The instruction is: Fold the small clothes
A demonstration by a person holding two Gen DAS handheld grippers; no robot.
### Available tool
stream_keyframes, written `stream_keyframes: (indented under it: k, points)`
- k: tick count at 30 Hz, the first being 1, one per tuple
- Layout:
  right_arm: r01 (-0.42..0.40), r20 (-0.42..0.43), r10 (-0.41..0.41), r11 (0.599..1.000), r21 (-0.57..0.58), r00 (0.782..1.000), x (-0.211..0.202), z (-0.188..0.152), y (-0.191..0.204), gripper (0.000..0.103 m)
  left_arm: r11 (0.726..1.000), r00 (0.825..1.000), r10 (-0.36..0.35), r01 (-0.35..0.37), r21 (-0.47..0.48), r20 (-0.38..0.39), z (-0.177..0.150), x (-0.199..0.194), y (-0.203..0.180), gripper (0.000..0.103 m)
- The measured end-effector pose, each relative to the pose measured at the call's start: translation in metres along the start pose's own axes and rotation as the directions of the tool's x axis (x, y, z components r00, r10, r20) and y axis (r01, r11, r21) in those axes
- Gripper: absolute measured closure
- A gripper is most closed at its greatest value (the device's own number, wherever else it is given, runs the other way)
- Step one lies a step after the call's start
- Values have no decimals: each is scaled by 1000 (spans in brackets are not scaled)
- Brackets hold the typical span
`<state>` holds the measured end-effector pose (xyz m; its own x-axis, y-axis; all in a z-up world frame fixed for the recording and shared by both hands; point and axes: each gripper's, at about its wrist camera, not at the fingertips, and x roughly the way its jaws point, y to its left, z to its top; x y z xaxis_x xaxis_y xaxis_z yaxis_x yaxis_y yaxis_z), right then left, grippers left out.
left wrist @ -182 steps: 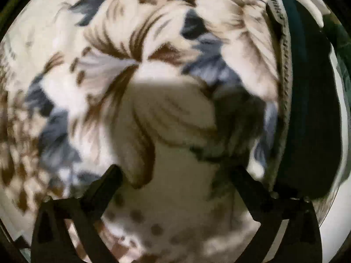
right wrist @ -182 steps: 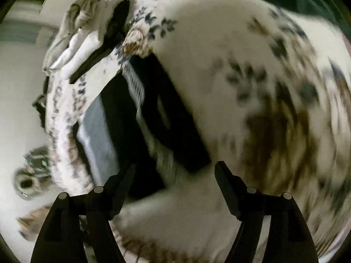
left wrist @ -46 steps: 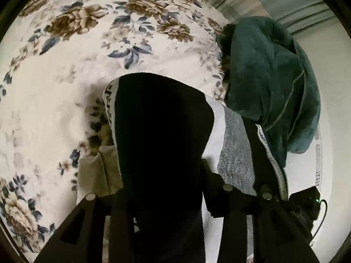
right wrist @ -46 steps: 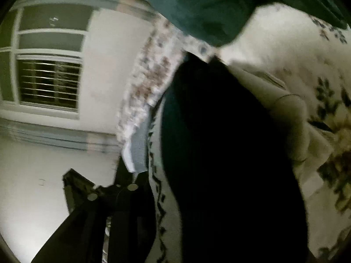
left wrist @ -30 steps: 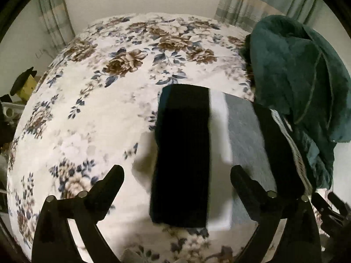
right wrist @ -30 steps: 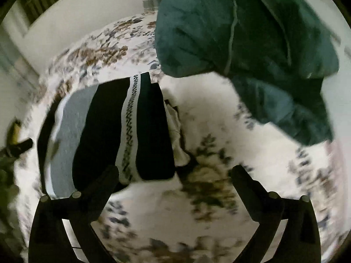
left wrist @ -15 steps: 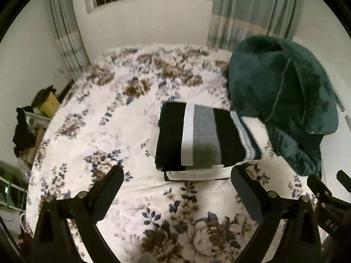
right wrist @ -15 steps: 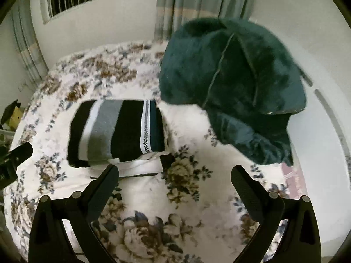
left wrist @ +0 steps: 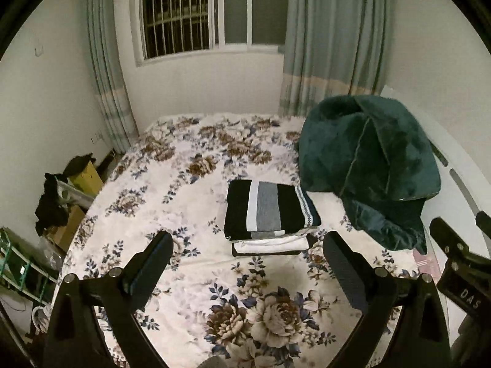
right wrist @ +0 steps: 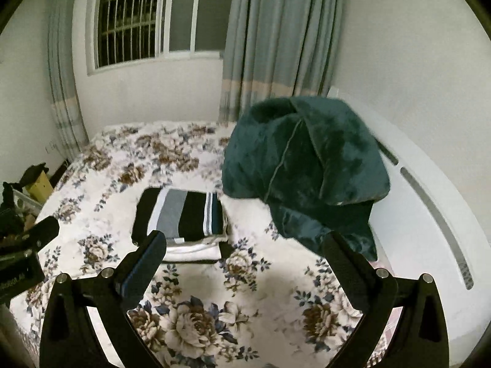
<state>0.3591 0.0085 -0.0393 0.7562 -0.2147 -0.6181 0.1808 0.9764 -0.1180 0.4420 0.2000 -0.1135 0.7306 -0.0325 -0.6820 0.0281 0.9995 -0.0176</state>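
A folded black, white and grey striped garment (left wrist: 267,209) (right wrist: 181,213) lies on top of a small stack of folded clothes (left wrist: 270,243) (right wrist: 193,250) in the middle of the floral bedspread (left wrist: 184,202) (right wrist: 251,279). My left gripper (left wrist: 248,253) is open, well back from the stack and above the bed. My right gripper (right wrist: 244,251) is open too, with nothing between its fingers, and hangs at a similar distance. Part of the right gripper (left wrist: 457,257) shows at the right edge of the left wrist view.
A bulky dark green blanket (left wrist: 368,165) (right wrist: 307,165) is heaped on the bed right of the stack, against a white headboard (right wrist: 429,208). Boxes and dark clutter (left wrist: 67,190) stand beside the bed's left edge. A barred window (left wrist: 196,12) and curtains are behind.
Both grippers let go of the striped garment, which now lies folded on the stack, and pulled up and back from the bed. The view has widened to the whole room.
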Motion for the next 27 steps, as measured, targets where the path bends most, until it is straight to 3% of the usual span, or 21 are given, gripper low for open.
stream_keyframes:
  k: [6,12,27]
  points:
    - [-23,53,22,1000,7,998,-70,-3,-13,0,1000,998,-8,9,-13,61,-8,-52,1,3]
    - [-38,89,38,999,0,995,-113,-7,-22,0,999,996,-17,19,-26,88,-14,-79,1,3]
    - [-64,115,64,998,2,991,-135,-13,-37,0,999,993,16,-10,-46,116,-29,-104,-4,0]
